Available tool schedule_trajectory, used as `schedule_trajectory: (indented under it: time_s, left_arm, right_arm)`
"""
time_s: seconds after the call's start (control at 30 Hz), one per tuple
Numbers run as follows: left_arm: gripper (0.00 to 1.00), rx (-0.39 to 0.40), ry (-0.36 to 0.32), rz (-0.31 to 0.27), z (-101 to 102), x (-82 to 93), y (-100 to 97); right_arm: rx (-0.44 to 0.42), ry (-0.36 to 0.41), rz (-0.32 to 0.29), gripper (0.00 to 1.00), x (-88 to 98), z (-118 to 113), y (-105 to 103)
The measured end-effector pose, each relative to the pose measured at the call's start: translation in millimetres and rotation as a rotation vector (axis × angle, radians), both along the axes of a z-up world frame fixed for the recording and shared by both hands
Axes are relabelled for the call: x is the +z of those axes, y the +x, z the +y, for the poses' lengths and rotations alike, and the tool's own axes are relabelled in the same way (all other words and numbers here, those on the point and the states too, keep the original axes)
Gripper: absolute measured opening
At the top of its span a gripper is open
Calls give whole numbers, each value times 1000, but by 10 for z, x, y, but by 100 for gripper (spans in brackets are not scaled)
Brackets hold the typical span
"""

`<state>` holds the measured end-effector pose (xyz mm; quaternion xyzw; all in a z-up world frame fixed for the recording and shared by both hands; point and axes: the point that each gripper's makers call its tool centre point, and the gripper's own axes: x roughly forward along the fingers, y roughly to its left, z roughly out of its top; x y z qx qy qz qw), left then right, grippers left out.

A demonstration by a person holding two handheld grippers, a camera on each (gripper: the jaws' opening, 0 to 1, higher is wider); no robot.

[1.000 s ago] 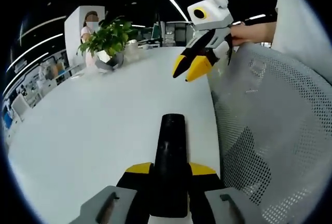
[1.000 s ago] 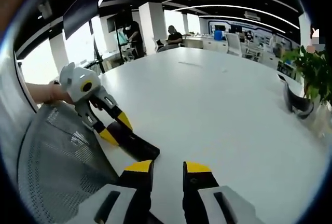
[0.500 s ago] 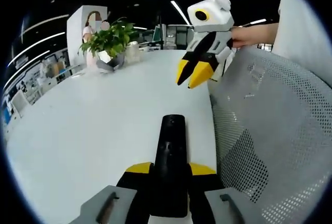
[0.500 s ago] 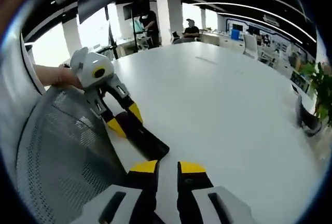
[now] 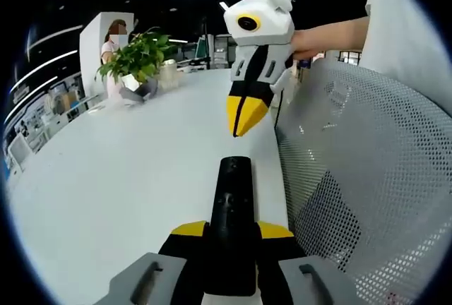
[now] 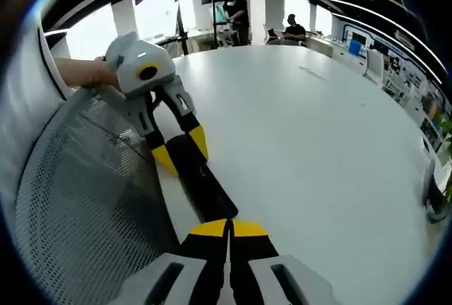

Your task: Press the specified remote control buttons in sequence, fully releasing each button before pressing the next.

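White worktop (image 5: 106, 171), wide and rounded, in an open office with strip lights overhead. Black remote control (image 5: 232, 213) lies along the worktop's near edge, just beside a grey mesh chair back (image 5: 360, 178); in the right gripper view the remote control (image 6: 201, 181) runs diagonally from one gripper's tips toward the other's.

Left gripper (image 5: 233, 233): yellow-tipped jaws clamped on the remote's near end, one tip on each side of the body. Buttons on the remote's face are too dim to make out.

Right gripper (image 6: 227, 229): jaws closed, tips touching, nothing between them. Seen from the left gripper view it (image 5: 247, 113) hangs point-down above the remote's far end, apparently apart from it, though the gap is hard to judge. A hand (image 5: 321, 37) holds its white body.

Potted plant (image 5: 138, 61) stands well back on the worktop. People stand in the background.
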<state>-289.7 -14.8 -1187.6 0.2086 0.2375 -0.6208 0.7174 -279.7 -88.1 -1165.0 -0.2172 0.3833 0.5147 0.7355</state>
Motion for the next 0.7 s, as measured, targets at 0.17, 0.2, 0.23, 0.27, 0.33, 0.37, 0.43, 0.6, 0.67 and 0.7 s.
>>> schedule_trajectory:
  time_s: [0.17, 0.2, 0.23, 0.27, 0.33, 0.37, 0.43, 0.6, 0.67, 0.7]
  left_arm:
    - [25, 1, 0, 3, 2, -4, 1]
    - [25, 1, 0, 3, 2, -5, 1]
    - [25, 3, -1, 4, 2, -5, 2]
    - [25, 4, -2, 4, 4, -6, 2]
    - [25, 4, -2, 5, 4, -7, 2]
    - [25, 3, -2, 4, 4, -7, 3]
    - [25, 3, -2, 5, 3, -6, 2]
    - [25, 3, -3, 6, 5, -5, 0]
    - [25, 3, -2, 6, 5, -6, 0]
    - [25, 3, -3, 6, 5, -5, 0]
  right_arm:
    - [93, -69, 20, 0, -124, 73, -17]
    - [112, -81, 23, 0, -135, 94, -24]
    - [123, -83, 19, 0, -136, 115, -24]
    - [136, -84, 19, 0, -138, 133, -30]
    - [159, -103, 26, 0, -162, 152, -44]
    - [200, -122, 8, 0, -145, 145, -33]
    - [202, -142, 21, 0, -151, 143, -41]
    - [229, -231, 53, 0, -171, 140, -40]
    - [237, -289, 74, 0, -182, 139, -39]
    - [243, -318, 81, 0, -184, 132, -41]
